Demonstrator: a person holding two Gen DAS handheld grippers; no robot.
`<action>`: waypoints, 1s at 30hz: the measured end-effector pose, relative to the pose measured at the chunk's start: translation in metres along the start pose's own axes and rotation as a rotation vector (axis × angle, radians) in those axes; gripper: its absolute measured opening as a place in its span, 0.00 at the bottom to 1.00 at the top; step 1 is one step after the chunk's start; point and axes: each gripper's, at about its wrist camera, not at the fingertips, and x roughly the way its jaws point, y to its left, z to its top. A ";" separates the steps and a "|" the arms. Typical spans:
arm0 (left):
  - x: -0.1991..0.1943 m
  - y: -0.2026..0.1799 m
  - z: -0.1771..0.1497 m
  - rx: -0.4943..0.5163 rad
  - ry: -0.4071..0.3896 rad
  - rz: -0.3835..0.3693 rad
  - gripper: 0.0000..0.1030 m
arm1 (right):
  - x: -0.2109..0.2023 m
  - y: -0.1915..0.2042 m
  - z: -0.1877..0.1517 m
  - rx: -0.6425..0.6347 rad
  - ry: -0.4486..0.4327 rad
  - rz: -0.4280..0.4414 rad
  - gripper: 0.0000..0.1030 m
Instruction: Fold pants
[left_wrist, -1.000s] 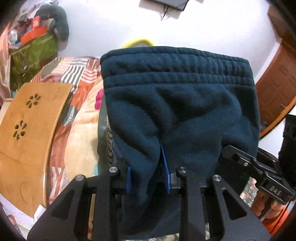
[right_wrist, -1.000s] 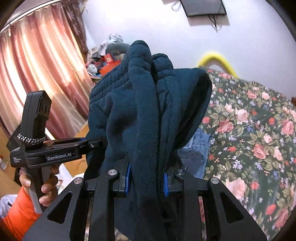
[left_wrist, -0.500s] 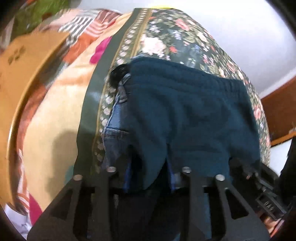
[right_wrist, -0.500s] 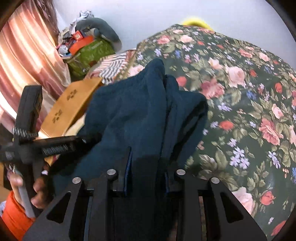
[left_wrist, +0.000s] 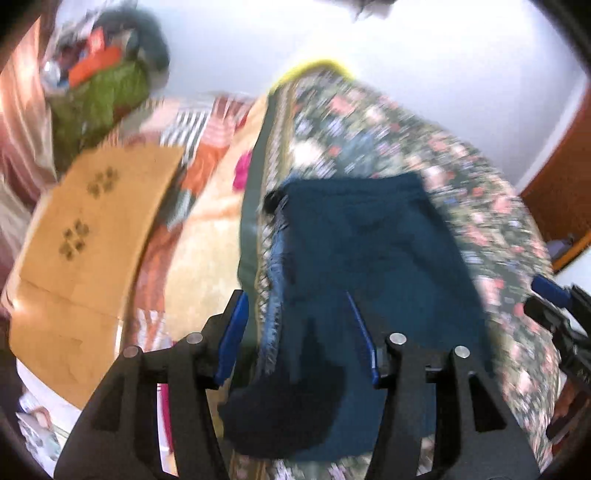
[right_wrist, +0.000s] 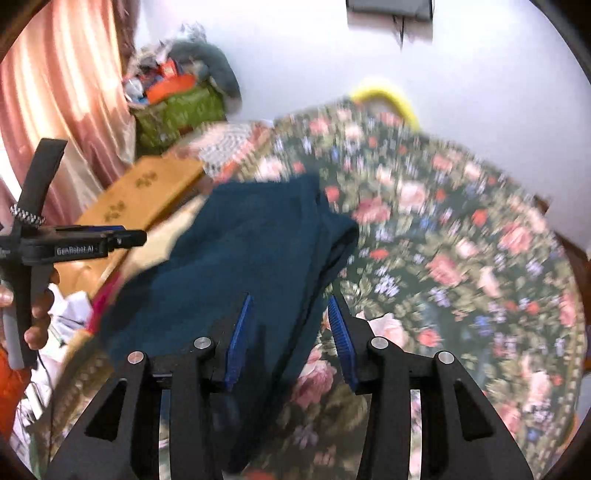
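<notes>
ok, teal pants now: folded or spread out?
Folded: teal pants lie as a compact layered block on the floral bedspread; both grippers open.

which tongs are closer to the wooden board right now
Left. The left tongs hang open at the folded pants' board-side edge; the right tongs at the far edge from the wooden board.

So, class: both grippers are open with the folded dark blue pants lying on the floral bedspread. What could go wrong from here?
1. Cloth of the folded pants lies between the open right gripper pads; pulling back may snag and undo the fold.
2. The same holds at the left gripper.
3. The pants rest on jeans near the bedspread edge, so a tug could slide the stack off.
</notes>
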 end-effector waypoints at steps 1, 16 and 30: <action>-0.026 -0.006 -0.003 0.025 -0.046 -0.007 0.52 | -0.016 0.004 0.003 -0.001 -0.032 0.008 0.37; -0.319 -0.078 -0.097 0.171 -0.582 -0.102 0.52 | -0.263 0.096 -0.026 -0.070 -0.529 0.110 0.37; -0.406 -0.091 -0.204 0.130 -0.754 -0.054 0.65 | -0.329 0.132 -0.100 -0.012 -0.703 0.083 0.53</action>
